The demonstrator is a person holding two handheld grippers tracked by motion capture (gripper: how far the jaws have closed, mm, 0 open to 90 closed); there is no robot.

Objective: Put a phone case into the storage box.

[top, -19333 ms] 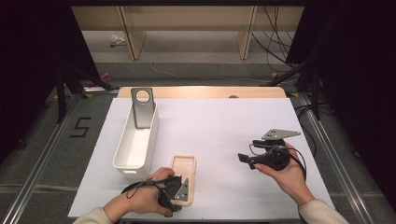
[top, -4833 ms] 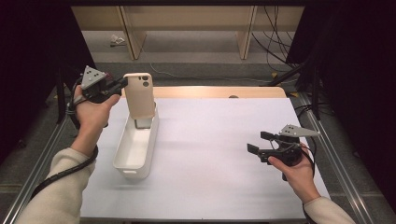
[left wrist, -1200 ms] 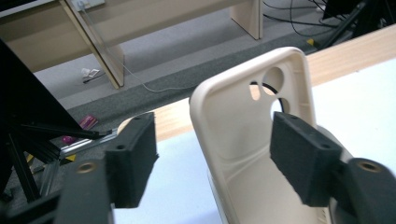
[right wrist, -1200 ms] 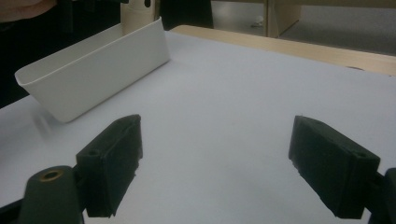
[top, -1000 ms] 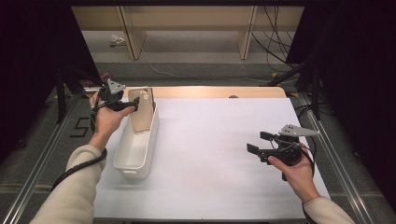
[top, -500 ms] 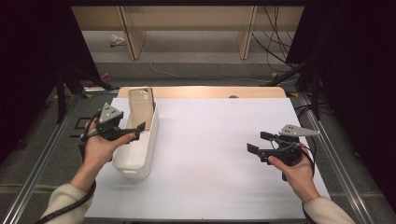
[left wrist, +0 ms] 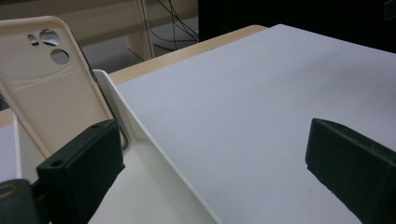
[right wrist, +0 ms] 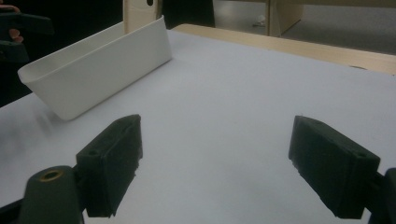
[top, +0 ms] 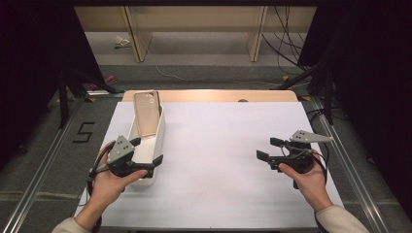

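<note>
phone case (top: 146, 112): leaning at bin's (top: 155, 127) far end, well beyond fingers
left gripper (top: 147, 151): fingers released, empty, over bin's near end
right gripper (top: 265, 148): fingers released, empty, above worktop (top: 218, 145)

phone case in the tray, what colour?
Beige phone case, clearest in the left gripper view.

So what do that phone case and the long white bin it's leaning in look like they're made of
Phone case: probably soft matte plastic or silicone, beige, with moulded camera holes and no glare. Bin: likely rigid white plastic, with thin smooth walls and a faint sheen.
</note>
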